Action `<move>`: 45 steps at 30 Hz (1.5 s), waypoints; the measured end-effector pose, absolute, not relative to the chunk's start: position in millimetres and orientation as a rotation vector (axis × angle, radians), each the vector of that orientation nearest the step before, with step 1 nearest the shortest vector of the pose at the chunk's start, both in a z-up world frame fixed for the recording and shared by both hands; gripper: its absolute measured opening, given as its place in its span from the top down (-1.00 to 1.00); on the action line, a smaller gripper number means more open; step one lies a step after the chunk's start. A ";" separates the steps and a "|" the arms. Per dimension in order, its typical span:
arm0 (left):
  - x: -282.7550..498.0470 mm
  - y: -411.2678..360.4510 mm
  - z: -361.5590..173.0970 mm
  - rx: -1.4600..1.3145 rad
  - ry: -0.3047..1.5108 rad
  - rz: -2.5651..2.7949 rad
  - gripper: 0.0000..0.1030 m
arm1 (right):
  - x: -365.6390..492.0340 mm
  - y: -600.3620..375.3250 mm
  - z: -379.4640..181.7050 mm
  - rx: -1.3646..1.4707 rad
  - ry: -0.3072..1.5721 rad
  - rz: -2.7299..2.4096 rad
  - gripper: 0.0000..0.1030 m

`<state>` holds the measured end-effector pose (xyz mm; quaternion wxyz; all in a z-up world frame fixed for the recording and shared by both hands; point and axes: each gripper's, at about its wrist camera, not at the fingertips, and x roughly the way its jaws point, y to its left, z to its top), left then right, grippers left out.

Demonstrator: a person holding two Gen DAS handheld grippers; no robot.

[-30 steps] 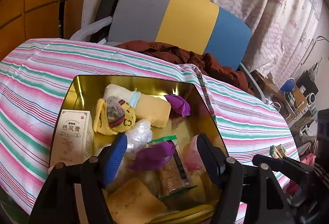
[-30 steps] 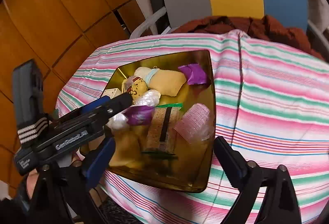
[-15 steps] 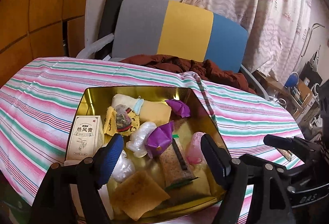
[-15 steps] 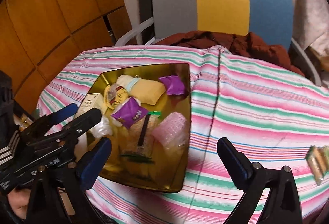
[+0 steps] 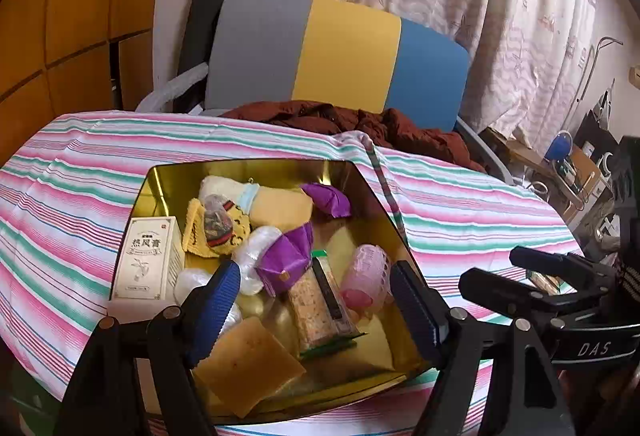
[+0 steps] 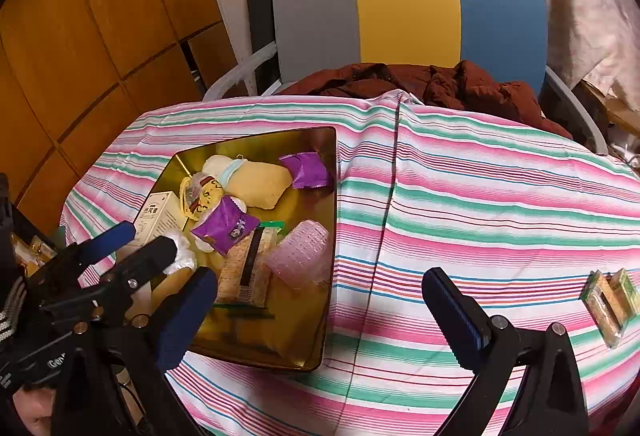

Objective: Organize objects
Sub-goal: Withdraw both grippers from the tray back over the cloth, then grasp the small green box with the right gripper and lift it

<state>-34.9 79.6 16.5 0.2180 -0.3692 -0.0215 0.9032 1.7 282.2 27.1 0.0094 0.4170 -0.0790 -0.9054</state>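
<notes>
A shiny gold tray (image 6: 328,163) is sitting on the striped tablecloth (image 6: 500,195), toward the side nearest the wooden wall (image 6: 80,35). Lots of small things are lying inside the tray. A purple packet (image 6: 224,226) is lying in the middle of the tray, on top of the other things. Another purple packet (image 6: 306,169) is resting in the far corner of the tray. A pink plastic roller (image 6: 298,254) is lying just beside a long cracker pack (image 6: 248,268), which is pointing toward the tray's near edge. A white box (image 5: 148,260) is leaning against the tray's wall-side edge. A soft yellow roll (image 5: 276,201) is lying toward the far end of the tray, and a square yellow sponge (image 5: 248,360) is sitting at the near end.

The left gripper (image 5: 314,302) is hovering above the near end of the tray. Its 2 blue fingers are spread wide and are holding nothing. The right gripper (image 6: 320,310) is hanging over the near edge of the tray and the cloth beside it. Its 2 fingers are spread wide too, with nothing between them.

Well apart from the tray, 2 little green packs (image 6: 610,300) are lying on the cloth. Behind the table from the tray, a chair (image 6: 408,11) in gray, yellow and blue is standing with brown clothes (image 6: 440,83) piled on it.
</notes>
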 end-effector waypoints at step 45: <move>18.2 190.1 34.7 -0.853 0.220 2.244 -0.51 | 116.1 638.3 -9.3 1.610 -1.539 -3.196 -0.99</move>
